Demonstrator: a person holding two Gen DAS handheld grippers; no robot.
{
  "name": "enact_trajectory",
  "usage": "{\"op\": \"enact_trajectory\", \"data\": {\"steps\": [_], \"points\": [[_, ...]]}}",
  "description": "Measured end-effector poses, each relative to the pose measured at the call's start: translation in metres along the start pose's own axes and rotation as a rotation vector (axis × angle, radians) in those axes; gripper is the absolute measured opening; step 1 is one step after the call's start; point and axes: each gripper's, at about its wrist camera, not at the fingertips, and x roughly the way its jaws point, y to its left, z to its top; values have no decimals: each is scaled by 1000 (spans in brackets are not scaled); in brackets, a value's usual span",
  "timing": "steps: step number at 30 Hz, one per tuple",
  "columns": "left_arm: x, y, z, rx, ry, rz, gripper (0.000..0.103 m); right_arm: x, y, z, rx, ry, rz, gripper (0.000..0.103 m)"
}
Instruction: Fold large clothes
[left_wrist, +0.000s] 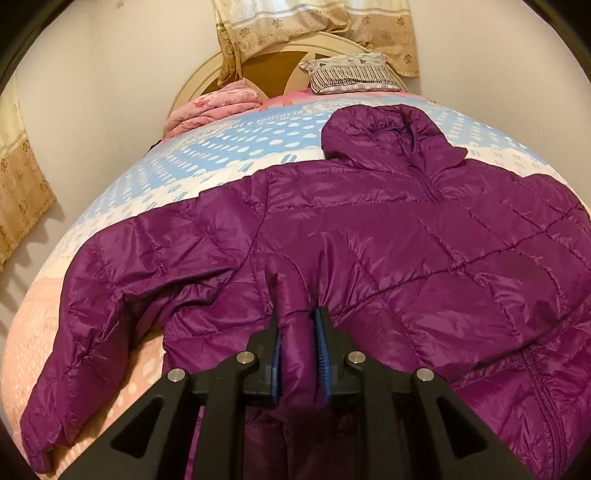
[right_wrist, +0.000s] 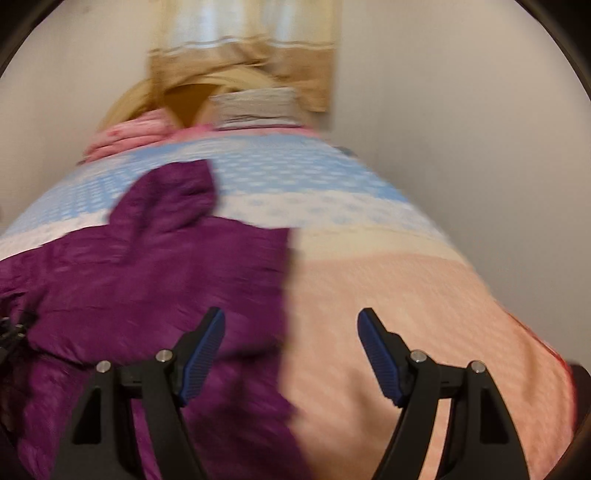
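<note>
Purple puffer jacket, quilted and hooded, lies spread front-up across the bed, its hood toward the headboard end and one sleeve trailing down toward the foot edge on the left side. The bedspread runs from blue with white dots near the headboard to peach near the foot; a line of print crosses the blue band, too distorted to read. At the headboard edge sit a folded pink blanket and a striped pillow, with a patterned curtain hanging behind them. The left gripper is clamped on a raised fold of the jacket near its hem, fabric bunched between the blue pads. The right gripper hangs with its jaws spread wide and nothing between them, apparently above the jacket's right edge, though that view is blurred.
</note>
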Motion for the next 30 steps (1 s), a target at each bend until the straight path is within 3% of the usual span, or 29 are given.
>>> {"op": "enact_trajectory", "data": {"steps": [2,4,5,6,11,30], "points": [[5,2,-1,-8,26,1,29,27,9,-2,-9,47,8,61],[9,9,-1,-43,47,8,49,58,18,-13,-48,118,-7,61],[12,13,-2,-63,60,13,70,66,20,-20,-61,133,-19,61],[14,16,-3,-81,72,14,84,70,20,-24,-66,138,-25,62],[25,31,-7,-171,119,-55,91,72,19,-29,-74,146,-31,65],[31,43,-9,-172,125,-120,98,63,35,-31,-62,142,-143,70]]}}
